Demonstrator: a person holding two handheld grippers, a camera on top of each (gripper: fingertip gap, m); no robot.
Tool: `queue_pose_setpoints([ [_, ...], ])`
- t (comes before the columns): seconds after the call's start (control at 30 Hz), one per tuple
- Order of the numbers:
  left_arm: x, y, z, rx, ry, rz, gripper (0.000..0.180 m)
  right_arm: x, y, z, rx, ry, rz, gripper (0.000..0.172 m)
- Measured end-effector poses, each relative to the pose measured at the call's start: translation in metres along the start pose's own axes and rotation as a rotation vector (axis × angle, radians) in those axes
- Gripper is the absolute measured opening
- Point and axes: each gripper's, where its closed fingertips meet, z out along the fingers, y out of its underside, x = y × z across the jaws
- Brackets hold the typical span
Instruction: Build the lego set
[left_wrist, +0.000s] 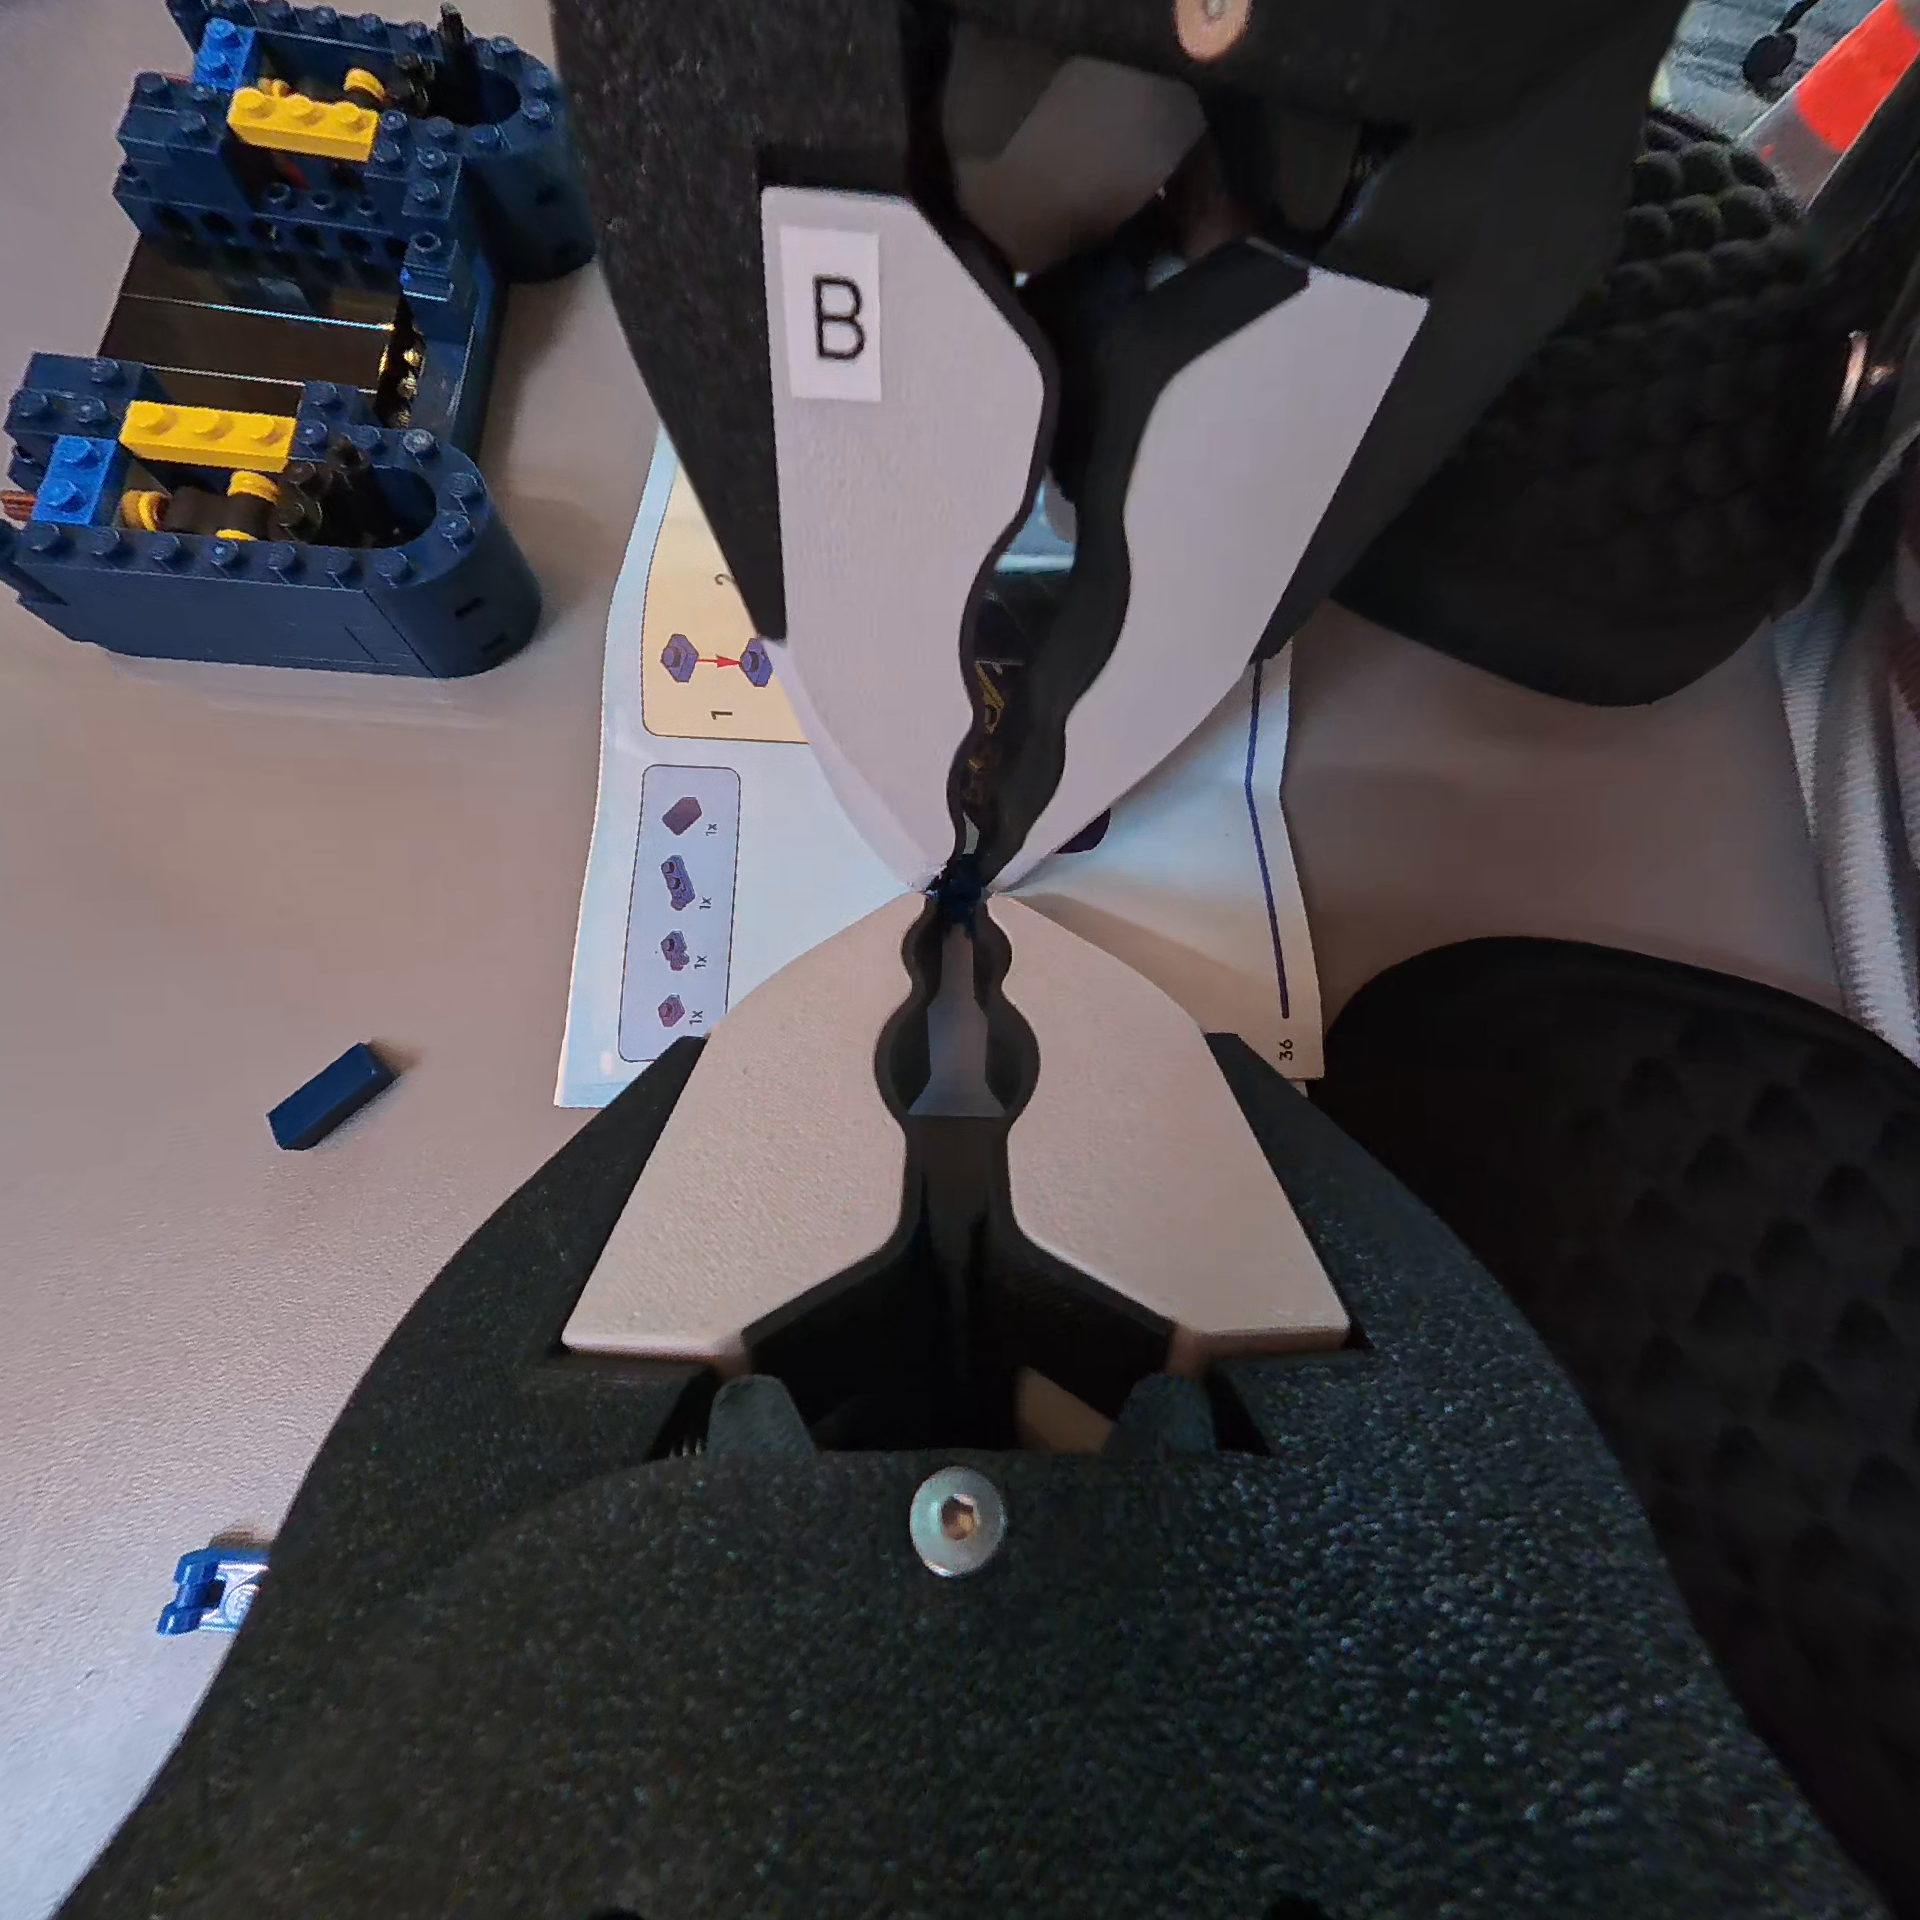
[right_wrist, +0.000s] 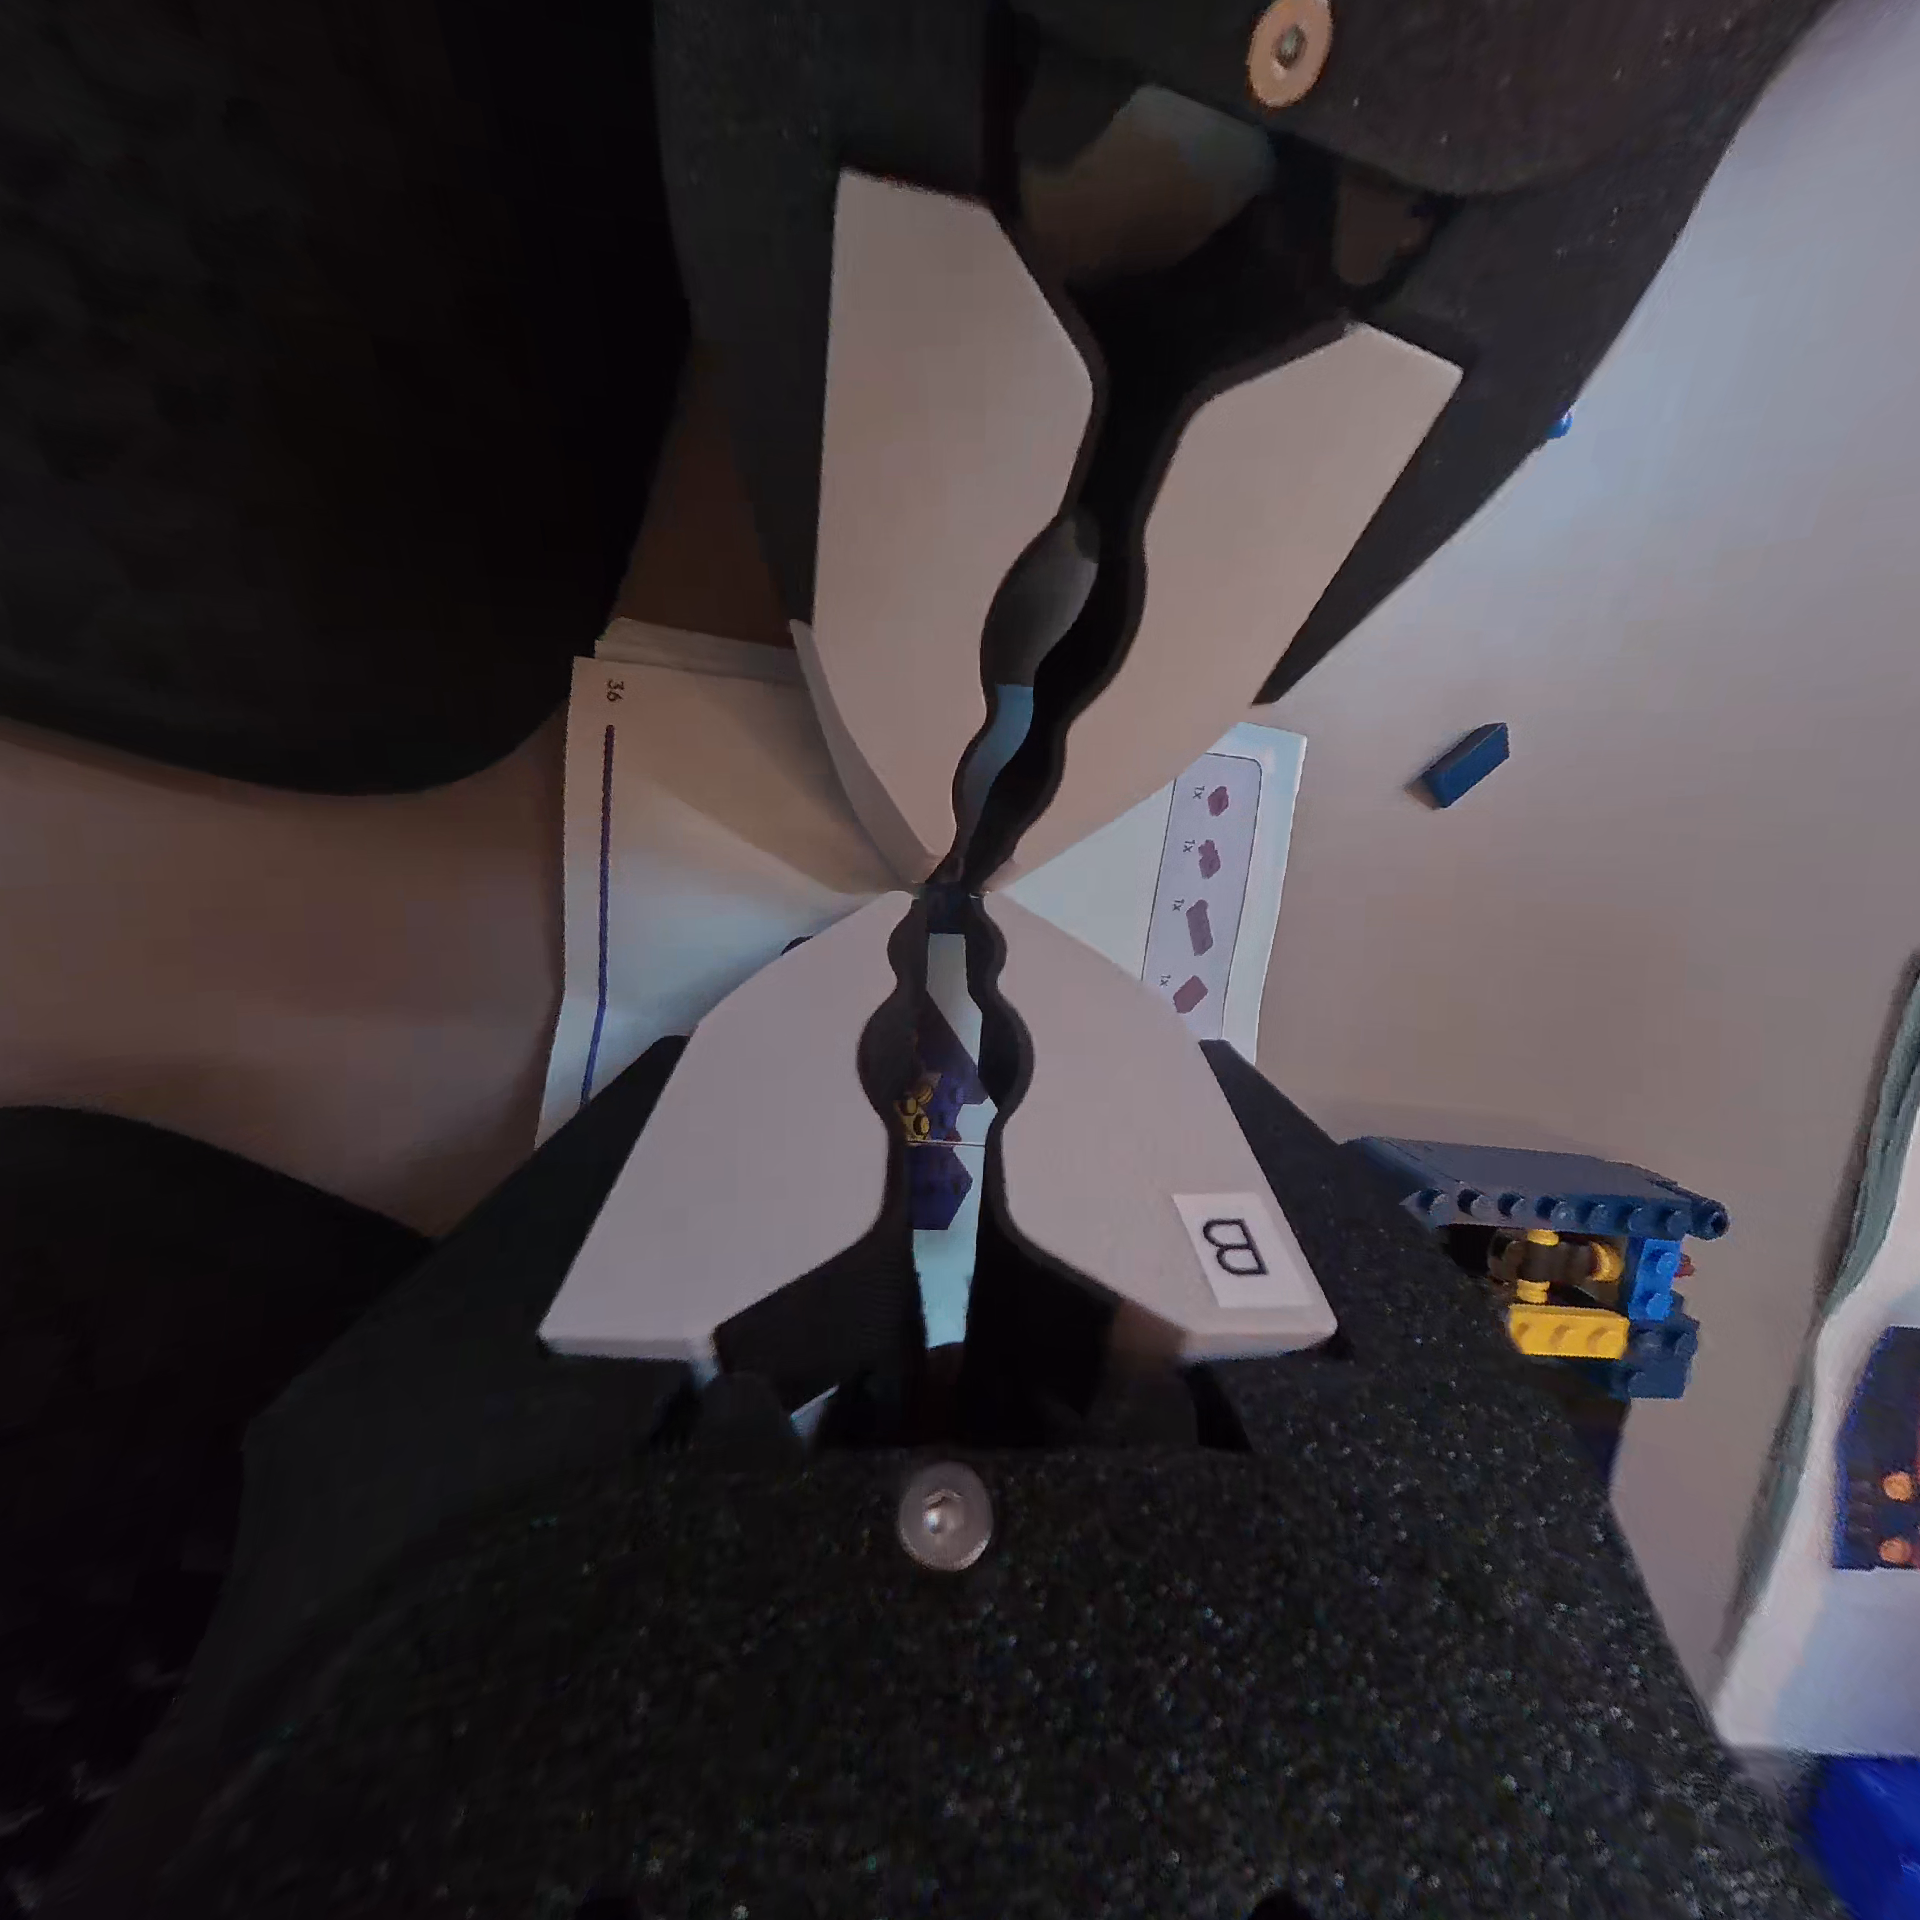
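Gripping one tiny dark-blue piece (left_wrist: 956, 896) tip-to-tip, both tongs hover over a booklet (left_wrist: 1174, 935) on a beige table (left_wrist: 260, 883).

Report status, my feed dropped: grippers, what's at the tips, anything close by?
Left gripper and right gripper tip to tip, both pinching small dark blue piece. Above instruction booklet. Loose blue brick, brick model aside.

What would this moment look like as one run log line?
left tool: shut on tiny dark blue brick piece | right tool: shut on same piece | below: open printed instruction booklet
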Motion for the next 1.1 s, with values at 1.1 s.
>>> queue_pose_setpoints([
  [1.1, 0.001, 0.001, -0.001, 0.002, -0.013, 0.007, 0.005, 0.012, -0.015, -0.030, 0.560, 0.196, 0.265, 0.004],
])
